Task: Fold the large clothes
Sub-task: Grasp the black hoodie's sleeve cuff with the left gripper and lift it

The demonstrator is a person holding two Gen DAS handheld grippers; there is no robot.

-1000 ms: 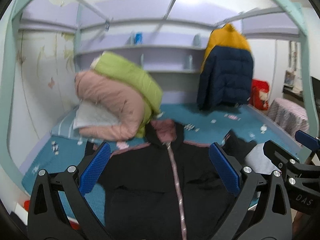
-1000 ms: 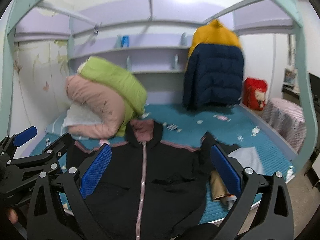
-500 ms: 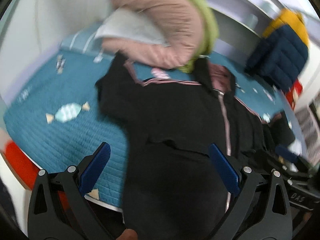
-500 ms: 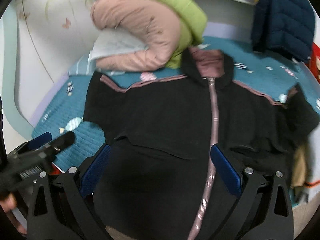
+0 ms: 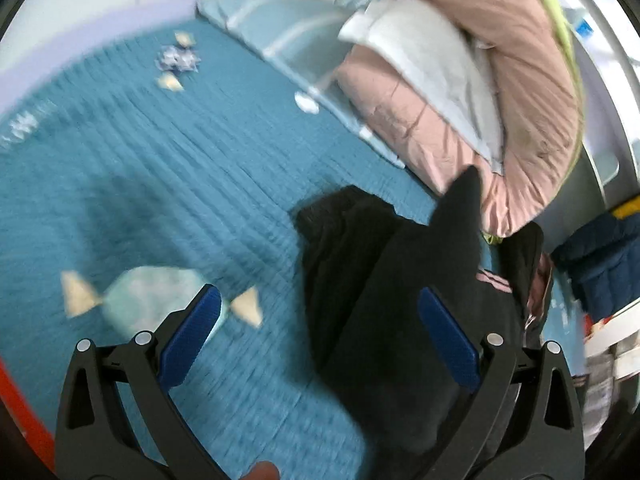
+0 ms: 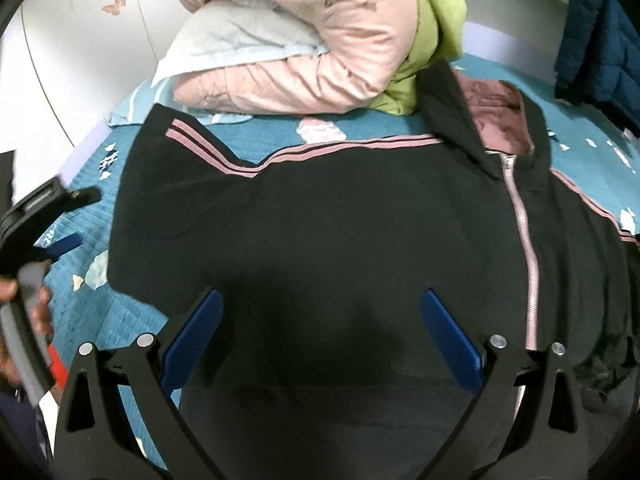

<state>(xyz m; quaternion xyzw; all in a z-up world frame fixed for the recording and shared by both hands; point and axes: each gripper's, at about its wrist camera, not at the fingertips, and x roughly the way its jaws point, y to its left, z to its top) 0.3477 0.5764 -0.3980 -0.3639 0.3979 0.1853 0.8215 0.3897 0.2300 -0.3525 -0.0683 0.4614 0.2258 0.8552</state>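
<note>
A black zip jacket with pink stripes and a pink-lined hood lies front up on the teal bed cover. My right gripper is open and empty, low over the jacket's lower front. My left gripper is open and empty, over the bed cover at the jacket's left sleeve; the view is blurred. The left gripper also shows at the left edge of the right wrist view.
A rolled pink and green quilt with a pale pillow lies behind the jacket's left shoulder. A navy and yellow puffer jacket hangs at the back right. The white wall borders the bed on the left.
Both grippers have dropped and moved closer to the bed. The left one has swung left, from over the jacket's body to its left sleeve edge. Both stay open.
</note>
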